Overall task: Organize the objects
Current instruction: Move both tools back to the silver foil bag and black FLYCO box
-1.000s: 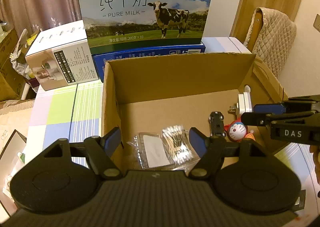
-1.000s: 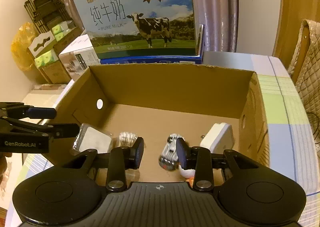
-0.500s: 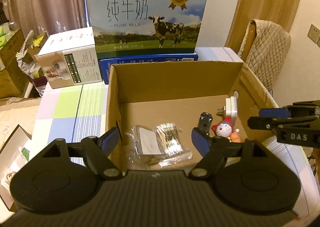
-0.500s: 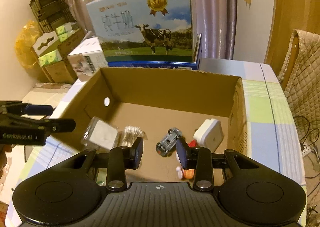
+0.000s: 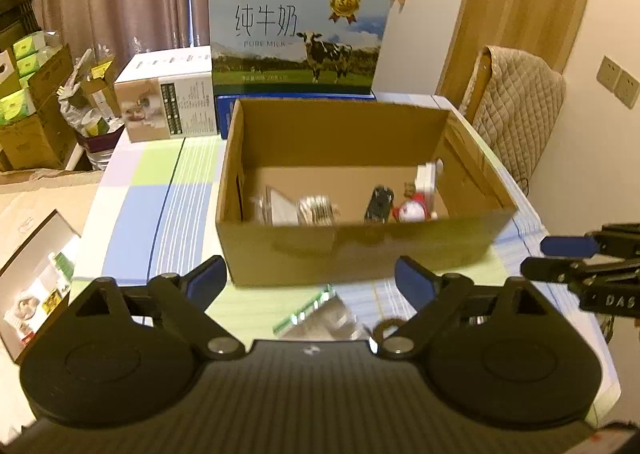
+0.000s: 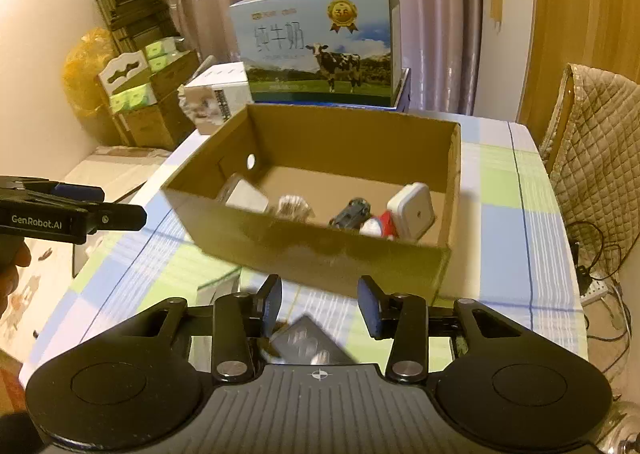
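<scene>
Both tongs are empty and opening: the left tongs wide, the right tongs narrower. Each hangs over blurred flat packets on the bench, short of the cardboard box. Coming down on them, probably thin and slippery, a pad could skid or snag the cloth.

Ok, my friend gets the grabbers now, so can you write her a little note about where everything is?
Left gripper: jaws opening, nothing between them.
Right gripper: jaws opening, also empty.
Both hang in front of the cardboard box, outside it.
In the box already: a clear packet, cotton swabs, a toy car, a Doraemon figure and a white plug adapter.
Left to do: a green-edged packet and a small ring-shaped thing lie on the checked tablecloth before the box. Both are blurred, so check them up close.
</scene>
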Motion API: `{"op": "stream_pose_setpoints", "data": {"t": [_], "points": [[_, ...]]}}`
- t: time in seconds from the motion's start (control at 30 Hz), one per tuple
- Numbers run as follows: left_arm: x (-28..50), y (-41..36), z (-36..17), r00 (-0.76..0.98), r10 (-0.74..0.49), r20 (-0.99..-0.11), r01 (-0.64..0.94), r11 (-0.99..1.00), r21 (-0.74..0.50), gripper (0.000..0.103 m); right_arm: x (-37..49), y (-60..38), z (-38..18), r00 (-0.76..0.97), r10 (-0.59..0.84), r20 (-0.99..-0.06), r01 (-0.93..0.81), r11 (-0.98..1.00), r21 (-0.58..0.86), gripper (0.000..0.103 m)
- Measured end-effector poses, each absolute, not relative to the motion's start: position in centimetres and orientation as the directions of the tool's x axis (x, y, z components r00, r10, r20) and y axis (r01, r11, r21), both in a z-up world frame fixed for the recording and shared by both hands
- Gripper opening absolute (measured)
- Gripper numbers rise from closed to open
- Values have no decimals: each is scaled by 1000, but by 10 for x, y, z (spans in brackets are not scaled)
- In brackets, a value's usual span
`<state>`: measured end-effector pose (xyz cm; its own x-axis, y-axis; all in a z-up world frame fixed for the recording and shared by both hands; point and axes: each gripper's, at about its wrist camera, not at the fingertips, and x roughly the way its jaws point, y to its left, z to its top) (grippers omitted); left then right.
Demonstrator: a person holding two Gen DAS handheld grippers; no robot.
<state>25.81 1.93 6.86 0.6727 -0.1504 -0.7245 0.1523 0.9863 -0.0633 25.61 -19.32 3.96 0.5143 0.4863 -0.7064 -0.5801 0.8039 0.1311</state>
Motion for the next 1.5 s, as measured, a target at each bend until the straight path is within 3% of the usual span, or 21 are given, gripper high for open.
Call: {"op": "stream_pose_setpoints", "data": {"t": [0.43, 0.93, 1.5], "points": [[177, 10, 47, 655, -129, -744, 125, 990, -61, 99, 200, -237, 22, 508, 453, -732, -602, 795, 75, 60], [184, 4, 1, 609, -94, -788, 84, 995, -54, 102, 222, -227, -28, 435, 403, -805, -731, 681, -54, 62], [205, 7, -26, 575, -108, -811, 75, 994, -79, 102, 264, -180, -63, 292, 375, -880, -850, 523, -59, 62]]}}
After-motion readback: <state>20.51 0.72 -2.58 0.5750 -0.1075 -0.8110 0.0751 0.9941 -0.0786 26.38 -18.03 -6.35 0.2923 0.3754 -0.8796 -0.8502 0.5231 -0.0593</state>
